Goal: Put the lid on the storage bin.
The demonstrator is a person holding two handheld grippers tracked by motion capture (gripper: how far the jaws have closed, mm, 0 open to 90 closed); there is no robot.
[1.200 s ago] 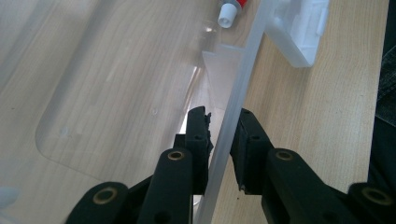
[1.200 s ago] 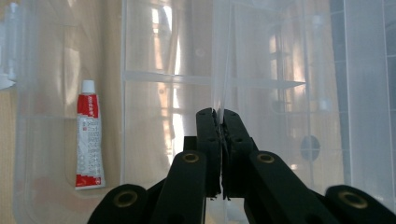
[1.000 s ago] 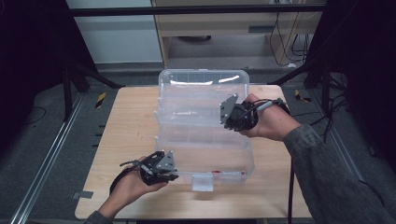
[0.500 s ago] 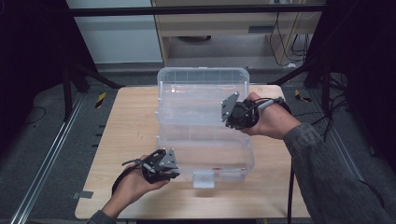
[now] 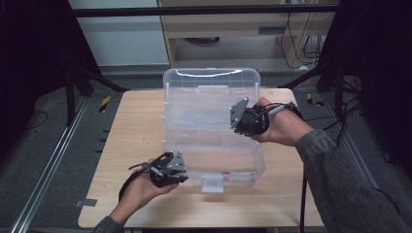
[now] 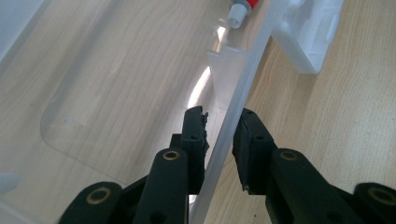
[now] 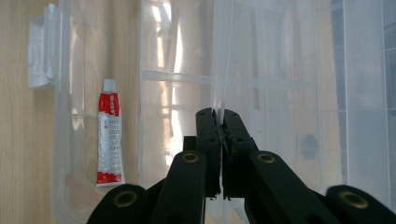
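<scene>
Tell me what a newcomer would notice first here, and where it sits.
A big clear plastic box with its lid up sits mid-table. The right tool is pinched shut on a thin clear inner wall, while the left tool straddles the front wall. A red-and-white tube lies inside near the front latch.

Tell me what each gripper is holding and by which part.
The right gripper is shut on a thin clear wall inside the clear plastic box. The left gripper straddles the box's front wall, its fingers not clearly clamped, so that hold cannot be told.
</scene>
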